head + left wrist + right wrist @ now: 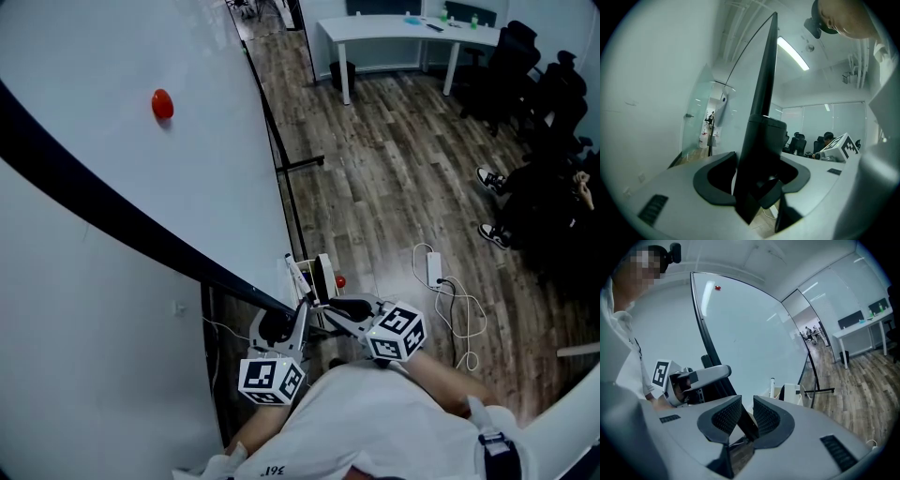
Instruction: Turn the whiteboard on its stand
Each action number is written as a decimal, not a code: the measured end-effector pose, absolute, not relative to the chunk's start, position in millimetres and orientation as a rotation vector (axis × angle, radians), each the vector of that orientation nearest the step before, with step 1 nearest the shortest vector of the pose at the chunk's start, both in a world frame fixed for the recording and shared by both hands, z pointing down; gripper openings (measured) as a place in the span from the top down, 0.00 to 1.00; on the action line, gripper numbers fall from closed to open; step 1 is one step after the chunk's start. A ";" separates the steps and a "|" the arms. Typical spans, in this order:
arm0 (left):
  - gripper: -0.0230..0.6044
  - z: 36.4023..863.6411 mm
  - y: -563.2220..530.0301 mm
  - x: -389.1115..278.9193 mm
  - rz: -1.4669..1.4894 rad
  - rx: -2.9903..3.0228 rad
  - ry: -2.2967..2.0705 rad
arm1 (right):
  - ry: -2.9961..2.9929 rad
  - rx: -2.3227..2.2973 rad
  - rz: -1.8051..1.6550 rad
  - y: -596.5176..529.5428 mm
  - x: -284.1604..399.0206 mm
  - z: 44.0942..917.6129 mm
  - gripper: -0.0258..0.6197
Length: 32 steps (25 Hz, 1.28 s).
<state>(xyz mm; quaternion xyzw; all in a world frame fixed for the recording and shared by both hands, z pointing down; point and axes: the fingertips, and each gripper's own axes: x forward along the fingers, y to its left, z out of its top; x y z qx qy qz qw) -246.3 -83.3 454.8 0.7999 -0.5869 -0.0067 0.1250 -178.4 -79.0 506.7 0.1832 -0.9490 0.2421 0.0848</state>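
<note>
The whiteboard [141, 178] fills the left of the head view, tilted, with a red magnet [162, 103] on it and a black frame edge [112, 220] running down to its lower corner. My left gripper [292, 321] is at that corner. In the left gripper view its jaws [757, 176] are shut on the thick black frame [764, 103], which rises between the pads. My right gripper [324, 313] reaches in from the right, just beside the left one. In the right gripper view its jaws [746, 416] stand close together, with the thin black edge [705, 338] pinched between the pads.
The stand's black foot bar [300, 164] lies on the wood floor. A tray with markers [314, 274] hangs by the grippers. A power strip with cables [434, 267] lies to the right. Farther back are a white desk [412, 33], office chairs [525, 66] and a seated person's shoes [492, 180].
</note>
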 end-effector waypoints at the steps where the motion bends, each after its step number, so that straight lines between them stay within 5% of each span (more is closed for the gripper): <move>1: 0.61 454.4 -82.2 -245.4 -0.019 2.332 -1.708 | -2.833 0.525 0.721 -76.9 -181.3 506.6 0.82; 32: 0.59 454.6 -102.1 -256.3 -0.059 2.342 -1.725 | -2.779 0.329 0.622 -56.3 -204.7 520.5 0.81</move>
